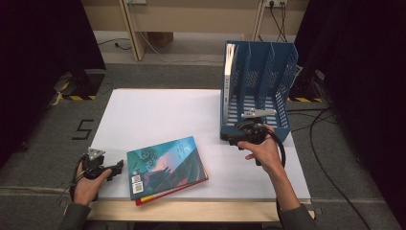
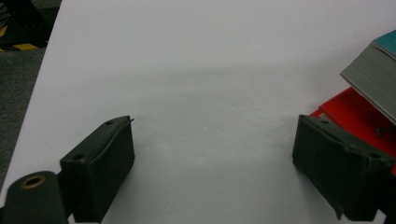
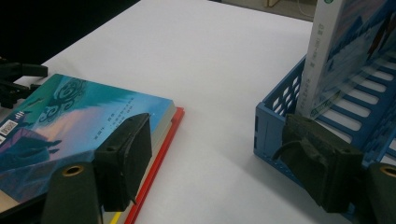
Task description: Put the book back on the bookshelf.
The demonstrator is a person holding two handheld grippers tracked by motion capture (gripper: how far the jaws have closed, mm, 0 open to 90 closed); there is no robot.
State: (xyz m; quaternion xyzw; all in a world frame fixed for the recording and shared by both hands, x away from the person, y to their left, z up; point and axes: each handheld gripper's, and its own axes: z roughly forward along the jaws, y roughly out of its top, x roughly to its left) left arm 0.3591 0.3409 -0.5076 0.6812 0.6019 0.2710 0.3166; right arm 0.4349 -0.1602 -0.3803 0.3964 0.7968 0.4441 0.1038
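A teal picture book (image 1: pixel 165 163) lies flat on a red book (image 1: pixel 158 197) near the table's front edge. My left gripper (image 1: pixel 117 170) rests open just left of that stack, nothing between its jaws; in the left gripper view (image 2: pixel 212 163) the teal book (image 2: pixel 373 70) and the red book (image 2: pixel 359 112) sit beside its right jaw. A blue slotted file rack (image 1: pixel 282 72) stands at the right, with a pale book (image 1: pixel 230 72) upright in its leftmost slot. My right gripper (image 1: pixel 231 140) hovers open at the rack's front left corner; its own view (image 3: pixel 219 158) shows the rack (image 3: pixel 271 126) and the teal book (image 3: pixel 79 121).
A white sheet (image 1: pixel 158 115) covers the tabletop, bare between the books and the rack. A taped figure 5 (image 1: pixel 84 129) marks the floor at the left. Cables (image 1: pixel 330 120) run on the floor right of the rack. Dark curtains flank both sides.
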